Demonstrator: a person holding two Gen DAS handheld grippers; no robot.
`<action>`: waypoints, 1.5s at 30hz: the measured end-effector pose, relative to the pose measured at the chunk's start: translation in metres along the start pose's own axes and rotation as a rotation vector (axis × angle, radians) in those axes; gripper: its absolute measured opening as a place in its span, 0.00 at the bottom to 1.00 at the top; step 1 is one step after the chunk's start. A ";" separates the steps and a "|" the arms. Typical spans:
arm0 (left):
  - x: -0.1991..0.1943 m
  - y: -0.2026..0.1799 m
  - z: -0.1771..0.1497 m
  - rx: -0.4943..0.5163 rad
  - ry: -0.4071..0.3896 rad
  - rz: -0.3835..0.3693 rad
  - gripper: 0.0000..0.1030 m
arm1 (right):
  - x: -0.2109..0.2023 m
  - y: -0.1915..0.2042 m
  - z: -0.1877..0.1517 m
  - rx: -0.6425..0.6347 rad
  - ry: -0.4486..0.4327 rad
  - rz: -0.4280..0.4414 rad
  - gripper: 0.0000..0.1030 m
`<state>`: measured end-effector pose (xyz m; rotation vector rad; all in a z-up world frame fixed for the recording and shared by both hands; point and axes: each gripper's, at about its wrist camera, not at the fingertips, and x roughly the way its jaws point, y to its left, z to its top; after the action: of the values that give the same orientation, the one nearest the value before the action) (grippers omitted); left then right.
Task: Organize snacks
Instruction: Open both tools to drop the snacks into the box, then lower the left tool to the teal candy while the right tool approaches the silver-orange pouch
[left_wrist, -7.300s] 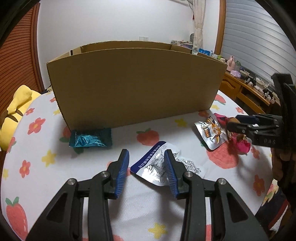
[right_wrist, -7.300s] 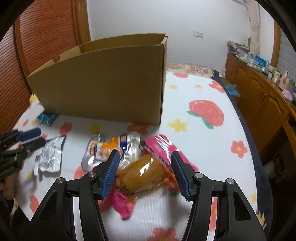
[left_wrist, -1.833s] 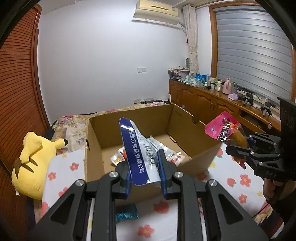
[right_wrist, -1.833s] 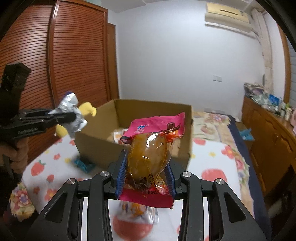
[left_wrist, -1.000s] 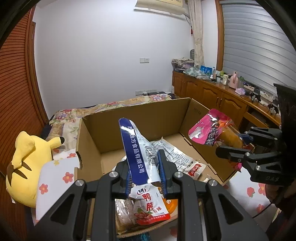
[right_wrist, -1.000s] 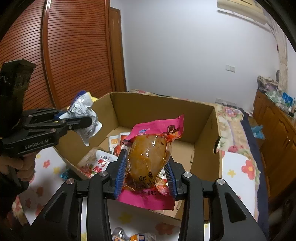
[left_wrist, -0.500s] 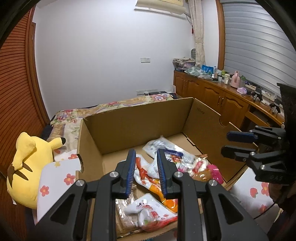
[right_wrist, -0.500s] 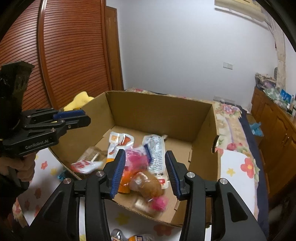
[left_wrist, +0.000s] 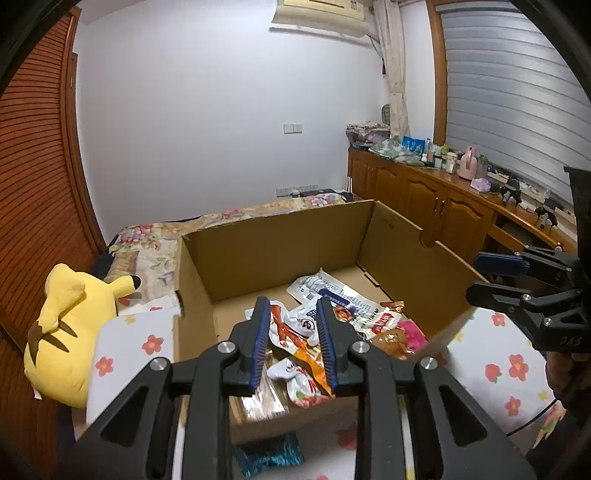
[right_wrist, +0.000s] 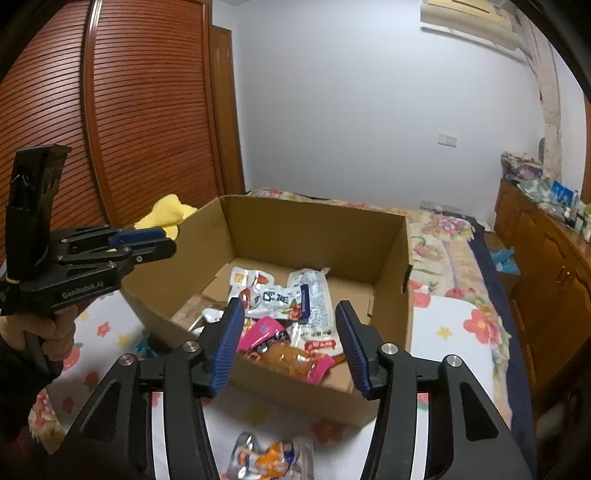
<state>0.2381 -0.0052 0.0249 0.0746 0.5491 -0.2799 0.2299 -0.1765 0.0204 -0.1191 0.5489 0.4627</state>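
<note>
- Two grippers, both over the cardboard box (right_wrist: 391, 254) and both empty. The left gripper (left_wrist: 294, 341) has its jaws narrow and opening, nothing between them; the right gripper (right_wrist: 291, 343) has its jaws about half wide and opening, nothing between them.
- One cardboard box, open-topped, standing on the flowered tablecloth (left_wrist: 517, 365). It holds the loose heap of snacks.
- Snacks inside the box: at least five packets, overlapping, so an exact count cannot be made. Among them, one pink-edged pouch (right_wrist: 284, 350) with an orange-brown filling near the front wall, and one long white packet with a blue stripe (right_wrist: 314, 299) behind it.
- Snacks outside the box, two in view: one teal foil packet (left_wrist: 269, 458) on the cloth just in front of the box, and one silver-and-orange packet (right_wrist: 269, 459) on the cloth below the right gripper.
- One yellow plush toy (left_wrist: 66, 328), beside the box; not part of the task.
- Step in hand, as judged: release is finished and both hands clear the box. To do it well, lift the fingers straight clear of the heap so no packet is dragged out, then bring each gripper down with wider jaws over one of the two packets left on the cloth.
- Handling note: foil packets are slippery and flat; pinch across a crimped edge.
</note>
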 end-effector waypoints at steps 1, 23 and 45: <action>-0.005 0.001 -0.002 -0.004 -0.004 -0.001 0.27 | -0.006 0.002 -0.002 0.002 -0.003 -0.003 0.56; -0.050 0.011 -0.095 -0.049 0.087 0.035 0.48 | -0.038 0.038 -0.072 0.040 0.078 -0.051 0.81; 0.020 0.015 -0.132 -0.069 0.238 0.037 0.52 | 0.050 0.020 -0.119 0.028 0.318 -0.087 0.81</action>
<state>0.1919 0.0234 -0.0981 0.0516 0.7928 -0.2170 0.2018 -0.1663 -0.1064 -0.1911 0.8583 0.3524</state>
